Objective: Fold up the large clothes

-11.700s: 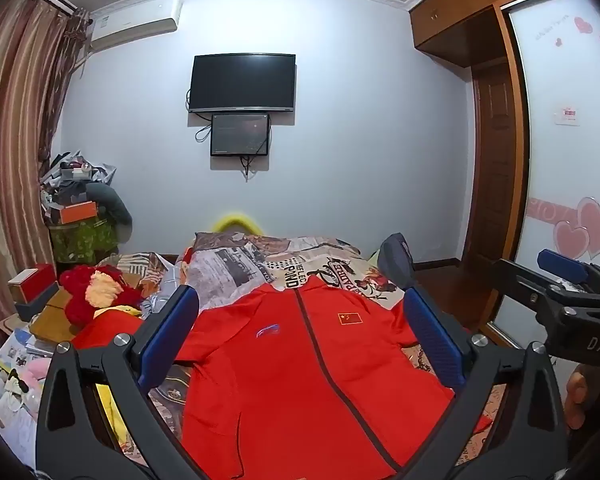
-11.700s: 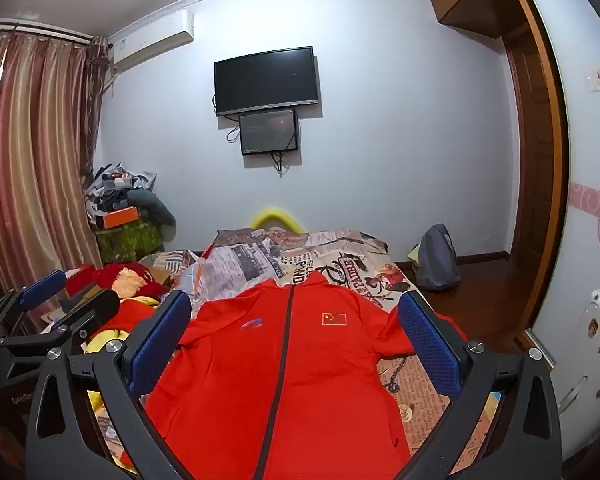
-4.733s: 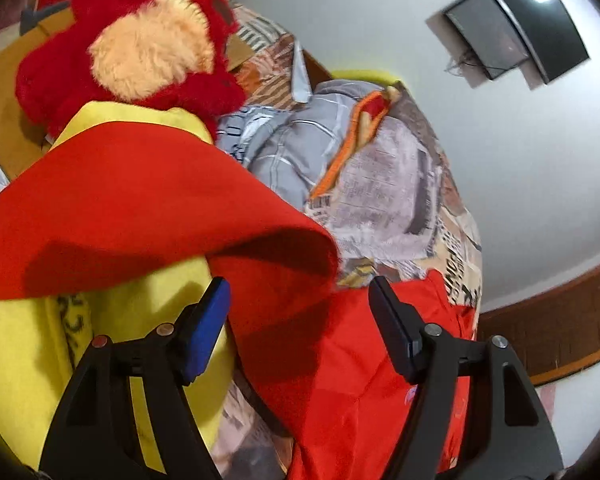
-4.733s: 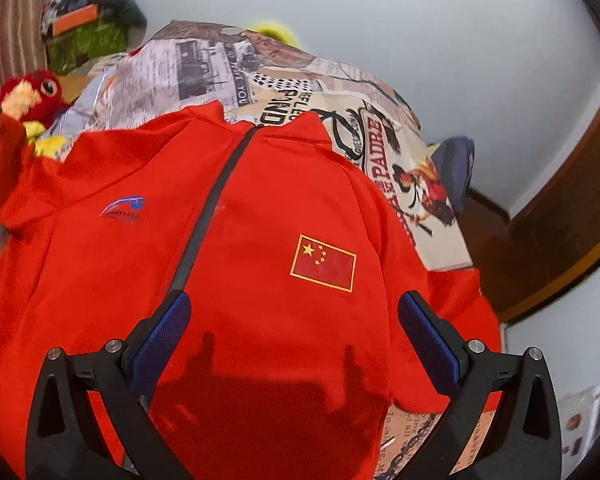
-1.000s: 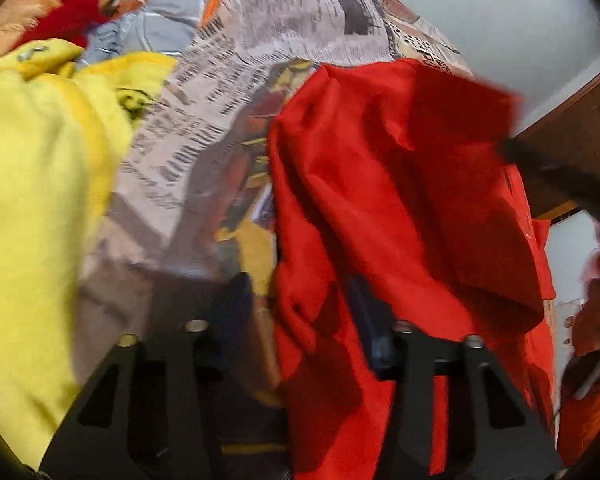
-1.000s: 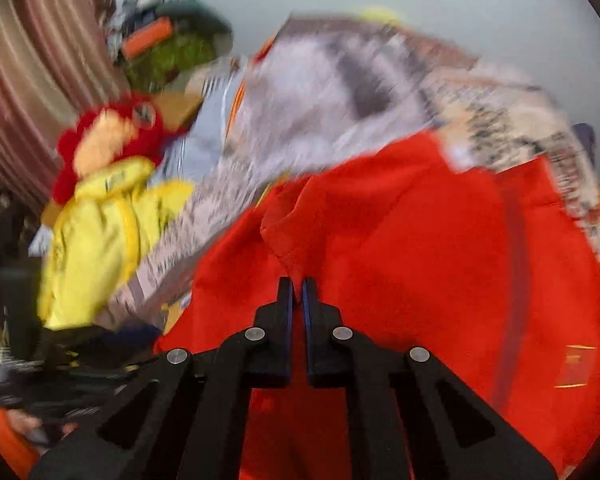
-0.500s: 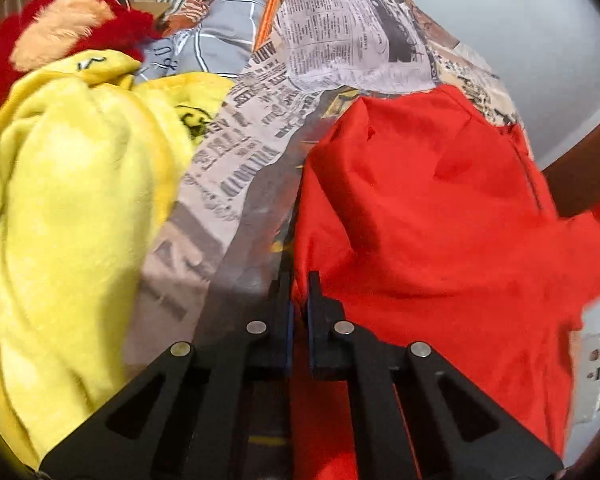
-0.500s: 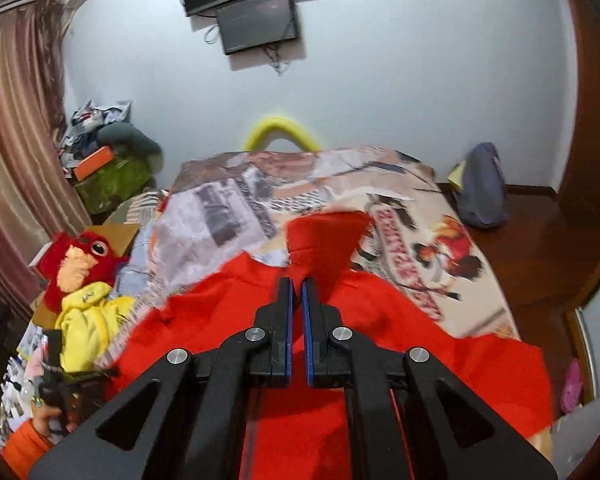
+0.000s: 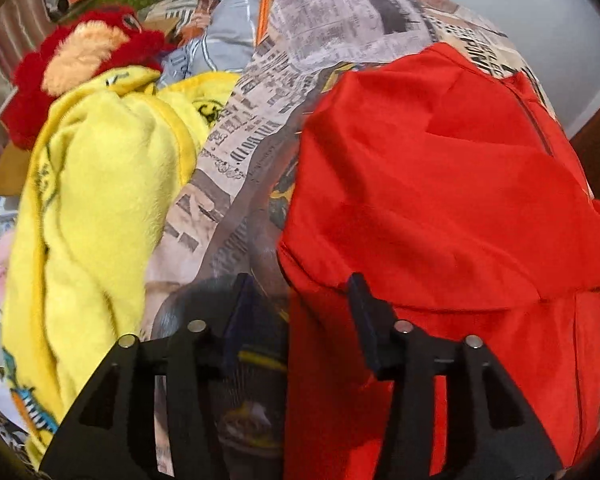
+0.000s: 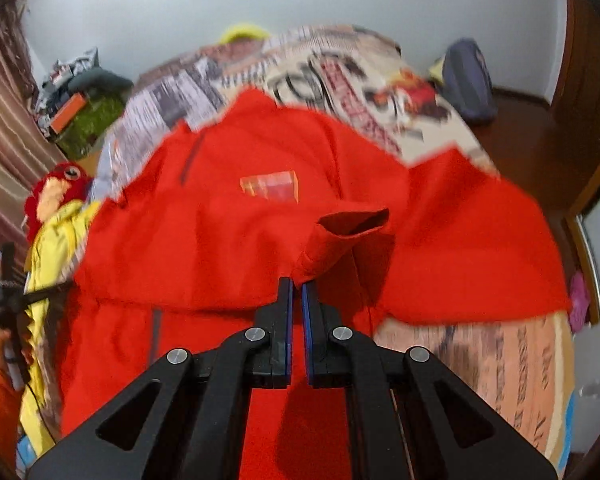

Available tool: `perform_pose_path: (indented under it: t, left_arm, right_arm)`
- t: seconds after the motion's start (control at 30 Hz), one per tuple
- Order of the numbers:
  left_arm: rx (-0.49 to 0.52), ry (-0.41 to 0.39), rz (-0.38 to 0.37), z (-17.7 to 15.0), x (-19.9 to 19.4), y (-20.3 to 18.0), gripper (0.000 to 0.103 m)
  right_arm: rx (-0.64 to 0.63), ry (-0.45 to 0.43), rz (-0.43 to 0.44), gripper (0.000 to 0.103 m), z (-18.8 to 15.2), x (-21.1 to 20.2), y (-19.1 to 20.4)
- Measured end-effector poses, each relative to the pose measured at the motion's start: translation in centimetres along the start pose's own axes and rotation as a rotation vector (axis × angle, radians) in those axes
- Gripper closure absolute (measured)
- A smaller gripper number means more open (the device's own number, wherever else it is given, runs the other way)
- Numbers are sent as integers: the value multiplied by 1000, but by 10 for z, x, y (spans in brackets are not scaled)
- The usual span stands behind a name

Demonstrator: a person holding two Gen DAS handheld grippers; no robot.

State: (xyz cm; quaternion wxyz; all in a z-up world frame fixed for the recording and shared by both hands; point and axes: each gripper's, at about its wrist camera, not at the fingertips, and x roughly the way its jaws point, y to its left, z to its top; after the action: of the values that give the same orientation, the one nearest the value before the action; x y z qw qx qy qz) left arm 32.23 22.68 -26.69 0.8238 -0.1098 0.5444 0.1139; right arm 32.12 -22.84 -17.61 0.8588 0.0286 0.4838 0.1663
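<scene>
Red jacket (image 9: 440, 184) spread on bed (image 9: 236, 152), front up, zip and chest badge visible in right view. Left side already turned in over the body; folded edge running straight down the bed in left view.

Left claw (image 9: 298, 312): fingers parted, straddling the jacket's left edge low down, nothing pinched between them. Contact with cloth on the right finger possible, not certain.

Right claw (image 10: 296, 300): fingers pressed together on the cuff (image 10: 348, 226) of a sleeve, cuff mouth gaping just beyond the tips. Sleeve lifted clear and hanging over the chest, not yet laid. View blurred, so detail of the cloth uncertain.

Step in hand, by judgement: sleeve fold, with the cuff being carried across the front of the jacket. Early in the task; right side and bottom-to-top fold not yet done.

Next move calls for: lowering the cuff flat along the folded panel, releasing only once the sleeve lies straight, then smoothing. Left claw free to pin the folded edge meanwhile.

Risk: soft cloth bunching under the sleeve, or the turned-in panel dragged open.

Yellow blanket (image 9: 92, 184) and red plush (image 9: 80, 52) beside the jacket, well clear of the fold.
</scene>
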Motion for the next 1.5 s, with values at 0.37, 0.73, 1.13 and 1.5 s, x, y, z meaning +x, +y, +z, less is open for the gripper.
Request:
perform_pose_path:
  t: [0.37, 0.73, 1.13, 1.5]
  left_arm:
    - [138, -19, -3, -16, -35, -60, 45]
    - [285, -151, -60, -3, -78, -147, 34]
    - [344, -196, -122, 8, -64, -215, 28]
    - [321, -114, -76, 3, -24, -207, 28]
  right_arm:
    - [23, 128, 19, 96, -33, 0, -30]
    - [205, -29, -19, 51, -23, -55, -97]
    - [653, -23, 35, 50, -34, -30, -214]
    - [862, -77, 29, 50, -31, 5, -264]
